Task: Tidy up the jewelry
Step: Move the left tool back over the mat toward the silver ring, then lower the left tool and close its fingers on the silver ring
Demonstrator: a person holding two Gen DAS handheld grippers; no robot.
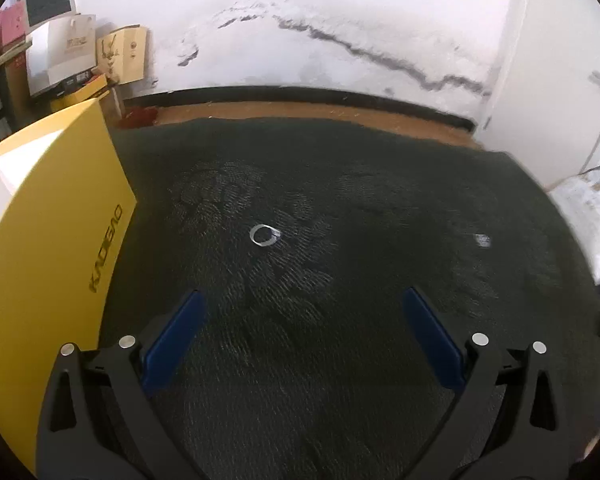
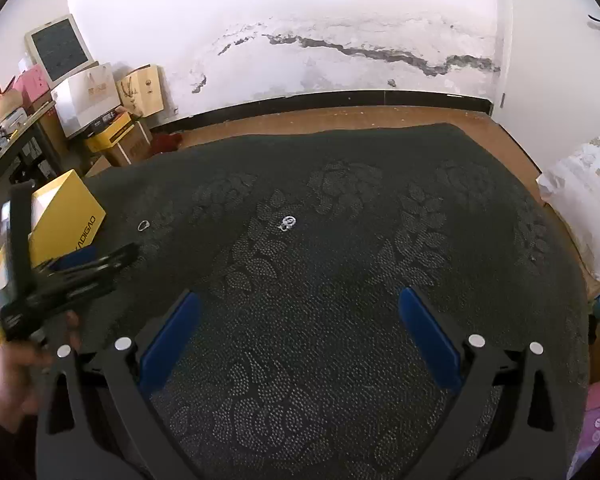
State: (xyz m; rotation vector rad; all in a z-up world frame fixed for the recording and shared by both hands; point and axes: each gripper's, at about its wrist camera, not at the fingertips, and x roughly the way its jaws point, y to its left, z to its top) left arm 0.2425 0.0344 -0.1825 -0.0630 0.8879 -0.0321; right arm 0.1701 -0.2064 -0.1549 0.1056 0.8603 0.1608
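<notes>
A silver ring (image 1: 264,235) lies flat on the dark patterned cloth (image 1: 340,360), ahead of my left gripper (image 1: 302,300), which is open and empty. A second small silver piece (image 1: 482,239) lies to the right, blurred. In the right wrist view the ring (image 2: 143,225) lies near the yellow box (image 2: 66,220) and the second silver piece (image 2: 288,223) lies ahead of my right gripper (image 2: 300,300), which is open and empty. The left gripper (image 2: 80,268) shows at the left of that view, held by a hand.
The yellow box (image 1: 48,248) stands on the cloth's left edge. Cardboard boxes and paper bags (image 2: 96,96) are stacked at the back left against the white wall. A white printed bag (image 2: 588,200) lies to the right. Wooden floor (image 2: 340,120) lies beyond the cloth.
</notes>
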